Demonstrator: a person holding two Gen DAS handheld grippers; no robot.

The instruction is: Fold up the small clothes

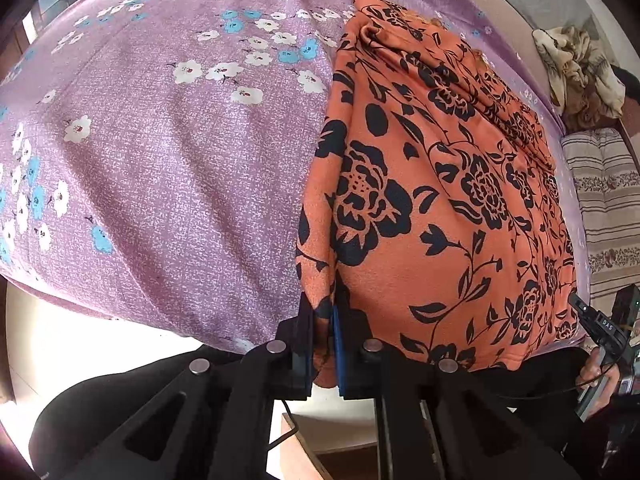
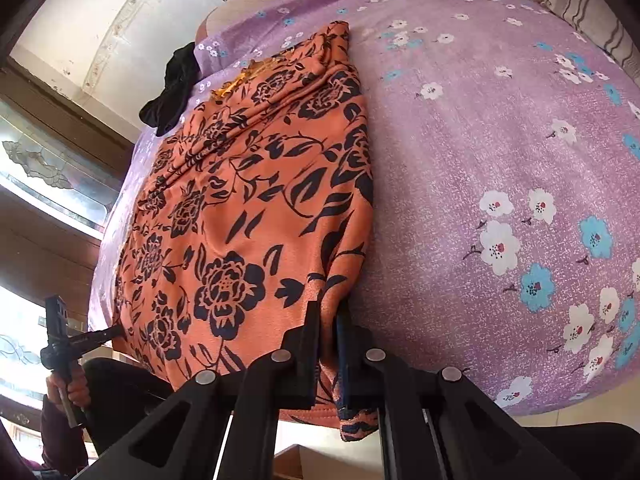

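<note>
An orange garment with a black flower print (image 1: pixel 440 200) lies flat on the purple flowered bedsheet (image 1: pixel 160 160), running away from the bed's near edge. In the left wrist view my left gripper (image 1: pixel 322 304) is shut on the garment's near left corner, with the cloth pinched between the two pads. My right gripper (image 1: pixel 578 304) shows at the garment's near right corner. In the right wrist view the right gripper (image 2: pixel 329 312) is shut on that near right corner of the garment (image 2: pixel 240 200), and a fold hangs below the jaws. The left gripper (image 2: pixel 114 331) touches the far corner, held by a hand (image 2: pixel 70 390).
A black cloth (image 2: pixel 172 88) lies at the garment's far end. A striped pillow (image 1: pixel 604 208) and a crumpled patterned cloth (image 1: pixel 576 68) sit to the right. A dark wooden cabinet with glass panels (image 2: pixel 48 168) stands left of the bed. The bed's near edge runs just under both grippers.
</note>
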